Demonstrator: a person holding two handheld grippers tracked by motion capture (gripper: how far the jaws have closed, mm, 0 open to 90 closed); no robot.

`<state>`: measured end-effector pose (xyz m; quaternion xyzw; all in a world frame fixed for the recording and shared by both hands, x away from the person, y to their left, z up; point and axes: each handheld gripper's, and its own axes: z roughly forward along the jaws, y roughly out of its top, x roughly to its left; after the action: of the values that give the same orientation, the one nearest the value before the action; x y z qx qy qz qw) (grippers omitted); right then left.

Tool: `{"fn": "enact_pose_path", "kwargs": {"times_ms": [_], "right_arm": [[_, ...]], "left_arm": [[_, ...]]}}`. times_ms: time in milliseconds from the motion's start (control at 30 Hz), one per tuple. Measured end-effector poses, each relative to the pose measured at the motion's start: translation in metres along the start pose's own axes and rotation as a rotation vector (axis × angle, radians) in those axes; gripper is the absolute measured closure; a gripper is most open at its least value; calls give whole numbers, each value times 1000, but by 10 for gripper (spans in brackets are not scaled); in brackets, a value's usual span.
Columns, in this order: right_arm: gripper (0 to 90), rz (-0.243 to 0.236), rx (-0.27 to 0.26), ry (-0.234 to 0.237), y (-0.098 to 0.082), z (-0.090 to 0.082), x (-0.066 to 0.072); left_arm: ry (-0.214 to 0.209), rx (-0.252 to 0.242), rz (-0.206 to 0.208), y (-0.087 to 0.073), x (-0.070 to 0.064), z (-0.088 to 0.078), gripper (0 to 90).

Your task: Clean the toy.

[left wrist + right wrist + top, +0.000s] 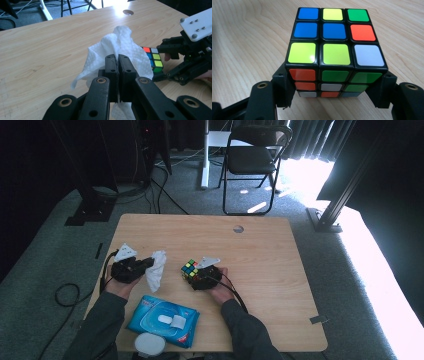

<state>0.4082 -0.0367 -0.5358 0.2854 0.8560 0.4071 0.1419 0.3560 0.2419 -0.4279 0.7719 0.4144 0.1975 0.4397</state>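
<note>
High view, left to right: left gripper (131, 268) held low over the wooden worktop (260, 250), jaws pressed together on a crumpled white wipe (156, 269) that hangs from their tips. Just right of the wipe, well apart from it, puzzle cube (189, 268) sitting between the jaws of the right gripper (202, 275), near the middle of the worktop. Nearer the front edge, a blue pack of wet wipes (164, 320) lying flat, with a round white-grey object (149, 344) touching its near corner. Beyond the worktop, a black folding chair (254, 157) on the grey carpet.

Left gripper view: jaws fully closed on the wipe (117, 50), cloth bunched above and spilling below them; cube (153, 60) and right gripper (186, 61) off to the right, close to the wipe's edge.

Right gripper view: cube (334, 52) resting on the worktop, upright, top face mixed blue, yellow, green, orange and white. Jaws about half open, one at each lower side of the cube, pads against its sides, gripping it.
</note>
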Motion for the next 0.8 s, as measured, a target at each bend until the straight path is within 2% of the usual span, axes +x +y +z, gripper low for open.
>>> {"fn": "enact_pose_path", "kwargs": {"times_ms": [467,800], "right_arm": [[338,-25,-18,26,6,-2,5],[339,-27,-12,30,8,-2,7]], "left_arm": [[-20,0,-2,7,-5,19,874],[-18,28,27,11,-11,33,874]]}}
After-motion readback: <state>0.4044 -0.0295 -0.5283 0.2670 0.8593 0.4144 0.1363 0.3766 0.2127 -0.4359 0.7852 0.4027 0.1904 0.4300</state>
